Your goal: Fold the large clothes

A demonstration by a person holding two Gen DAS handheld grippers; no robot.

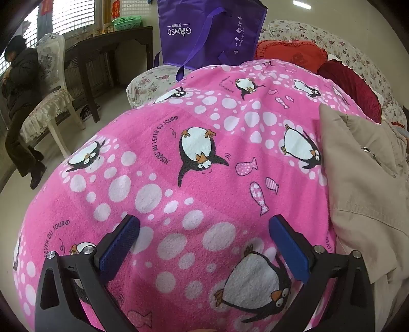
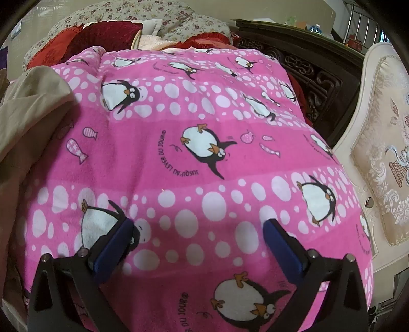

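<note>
A pink penguin-print blanket [image 1: 204, 166] covers the work surface and serves as the landmark here; what lies under it cannot be made out, whether table or bed. The beige garment [image 1: 365, 184] lies crumpled on the blanket: at its right edge in the left wrist view, at its left edge in the right wrist view [image 2: 28, 115], so it sits between the two grippers.

The left gripper [image 1: 204, 224] hangs over the near part of the blanket with its jaws spread wide, nothing between the blue pads, and the garment lies off to its right, apart from it. The right gripper [image 2: 198, 227] is likewise spread wide over the blanket's near part, holding nothing, with the garment well to its left.

Beyond the far edge of the blanket stands a purple tote bag [image 1: 207, 33] on a floral stool [image 1: 150, 81]. To the right of the bag, red cushions [image 1: 294, 53] and floral bedding [image 1: 340, 48] pile up against the blanket's far side. Left of the blanket a dark wooden side table [image 1: 107, 48] carries a green basket [image 1: 127, 21], and a person in dark clothes [image 1: 20, 102] sits on a cream chair [image 1: 51, 89]. On the blanket's other side, in the right wrist view, stands a cream upholstered armchair [image 2: 381, 153], with a dark carved cabinet [image 2: 314, 66] behind the far corner.
</note>
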